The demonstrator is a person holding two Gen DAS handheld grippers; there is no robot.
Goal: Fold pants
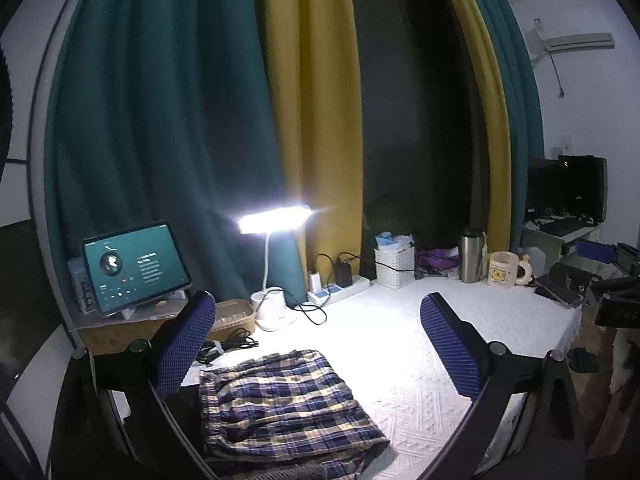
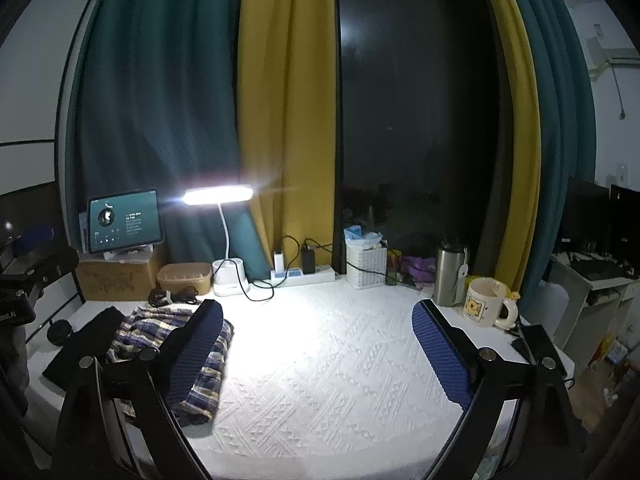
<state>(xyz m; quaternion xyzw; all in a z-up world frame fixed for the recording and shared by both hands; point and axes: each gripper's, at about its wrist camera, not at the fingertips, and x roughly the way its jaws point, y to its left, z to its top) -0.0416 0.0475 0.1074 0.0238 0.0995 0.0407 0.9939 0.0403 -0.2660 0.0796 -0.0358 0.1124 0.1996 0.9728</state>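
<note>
Pants (image 1: 280, 404): plaid woven cloth in navy, cream and yellow, folded into a rough rectangle with a gathered elastic waistband along the near left edge. We find them lying on the near left part of the tabletop (image 1: 400, 344), which is covered by a white textile with raised diamond and zigzag relief. In the right wrist view the pants (image 2: 208, 368) sit beside a flat black cloth (image 2: 80, 344) further left.

Left gripper (image 1: 316, 344): jaws spread wide, blue ribbed pads, nothing between them; it hangs above the pants without touching. Right gripper (image 2: 316, 348): jaws likewise spread wide and holding nothing, over bare tabletop to the right of the pants.

Far edge, left to right: a tablet (image 1: 136, 268) propped upright, screen text too small for us to read; a lit bar lamp (image 1: 274, 220) on a white gooseneck; a white power strip (image 2: 302, 274); a white lattice basket (image 2: 366, 266); a brushed steel flask (image 2: 448, 276); a cream mug (image 2: 484, 302) printed with a cartoon bear. No legible brand found.
</note>
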